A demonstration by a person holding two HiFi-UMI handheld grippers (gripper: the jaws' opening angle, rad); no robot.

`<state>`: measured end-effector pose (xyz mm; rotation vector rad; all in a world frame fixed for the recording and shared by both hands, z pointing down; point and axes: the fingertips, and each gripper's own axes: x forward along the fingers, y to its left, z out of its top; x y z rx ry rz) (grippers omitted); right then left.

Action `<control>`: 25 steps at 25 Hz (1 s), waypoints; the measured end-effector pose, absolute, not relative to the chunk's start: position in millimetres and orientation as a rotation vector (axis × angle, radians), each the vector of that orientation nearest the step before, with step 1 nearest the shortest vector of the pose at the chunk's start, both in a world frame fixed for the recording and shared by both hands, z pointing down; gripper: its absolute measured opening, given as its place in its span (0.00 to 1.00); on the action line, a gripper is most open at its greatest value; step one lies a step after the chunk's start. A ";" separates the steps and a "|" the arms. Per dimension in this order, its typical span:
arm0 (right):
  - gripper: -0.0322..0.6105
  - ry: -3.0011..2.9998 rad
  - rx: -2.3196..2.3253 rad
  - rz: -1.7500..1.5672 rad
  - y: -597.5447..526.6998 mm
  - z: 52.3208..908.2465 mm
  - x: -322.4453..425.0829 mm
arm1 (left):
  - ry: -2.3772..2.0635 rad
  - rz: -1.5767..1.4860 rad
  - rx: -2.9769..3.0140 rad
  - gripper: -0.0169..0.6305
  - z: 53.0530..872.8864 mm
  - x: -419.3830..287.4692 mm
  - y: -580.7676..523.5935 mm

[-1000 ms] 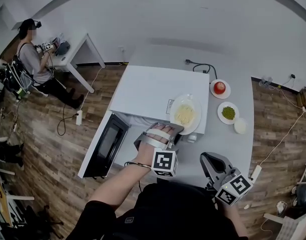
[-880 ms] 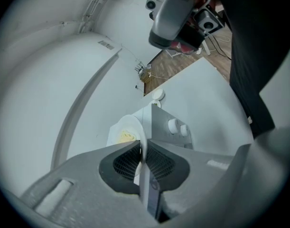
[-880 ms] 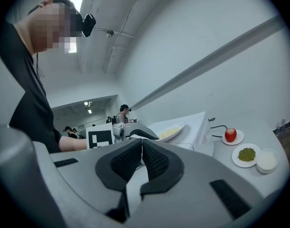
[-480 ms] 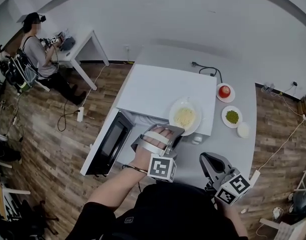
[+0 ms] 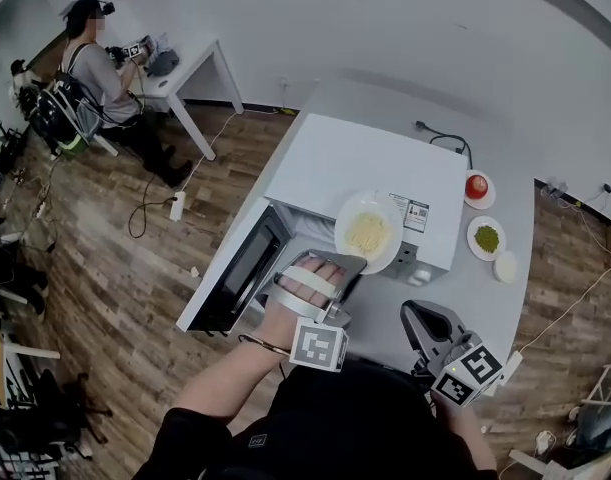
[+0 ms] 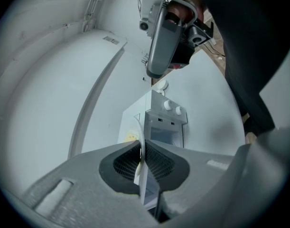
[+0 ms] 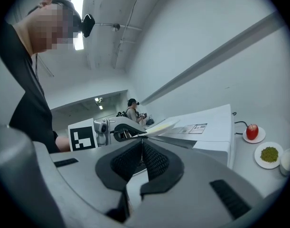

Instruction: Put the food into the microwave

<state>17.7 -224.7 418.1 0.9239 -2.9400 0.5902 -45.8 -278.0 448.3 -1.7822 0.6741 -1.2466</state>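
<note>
In the head view, the microwave [image 5: 375, 163] is in the middle of the picture on the gray desk [image 5: 465, 298]. Its door [image 5: 240, 273] hangs wide open to the lower left. The left gripper [image 5: 351, 262] holds a white plate of noodles [image 5: 368, 230] by the near rim, and the plate shows just over the microwave's front top edge. The right gripper [image 5: 417, 314] is at the lower right, apart from everything. An apple [image 5: 475, 185] and a plate of green food [image 5: 487, 238] wait on the desk at the right. In the left gripper view, the jaws have just been closing, and now they pinch the thin white rim of the plate between the black pads. The microwave front with its two knobs [image 6: 172, 107] shows just past them. In the right gripper view, the jaws are pressed together with nothing between them. The plate shows in the middle, held flat beside the microwave and about level with its top. I think the step in hand is carrying the noodles to the open microwave. Next, the plate likely needs to come down to the opening and slide in, staying flat so the noodles do not slip off.
</note>
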 end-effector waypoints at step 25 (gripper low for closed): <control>0.08 -2.851 0.859 0.524 -223.3 433.7 -52.7 | 0.655 -1.336 -1.705 0.07 525.7 -141.3 -232.9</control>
